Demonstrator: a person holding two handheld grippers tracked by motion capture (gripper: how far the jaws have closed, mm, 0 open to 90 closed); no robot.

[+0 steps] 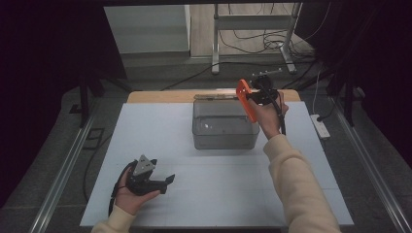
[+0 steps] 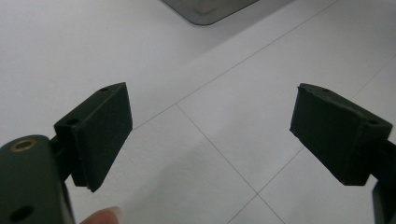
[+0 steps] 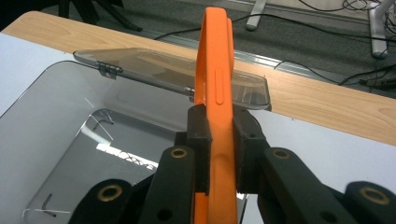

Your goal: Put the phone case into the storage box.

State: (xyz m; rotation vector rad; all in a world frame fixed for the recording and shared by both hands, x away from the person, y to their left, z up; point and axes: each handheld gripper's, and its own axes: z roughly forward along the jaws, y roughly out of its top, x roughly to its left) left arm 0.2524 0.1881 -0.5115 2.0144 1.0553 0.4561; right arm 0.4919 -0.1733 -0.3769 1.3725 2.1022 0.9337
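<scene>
An orange phone case (image 1: 246, 98) (image 3: 216, 84) is held edge-on above the right rim of a clear plastic box (image 1: 224, 127) (image 3: 70, 140). My right gripper (image 1: 252, 98) (image 3: 219, 140) is shut on the case, its jaws pressing both sides. The box stands open, with its hinged lid (image 3: 168, 74) lying flat behind it toward the table's far wooden edge. The box looks empty inside. My left gripper (image 1: 167, 180) (image 2: 210, 135) rests low over the white table at the front left, open with nothing between its pads (image 2: 100, 135).
The white table top (image 1: 160, 131) has a wooden strip (image 3: 327, 107) along its far edge. Beyond it lie a grey floor, cables and a metal stand (image 1: 252, 29). A power strip (image 1: 321, 126) lies on the floor at the right.
</scene>
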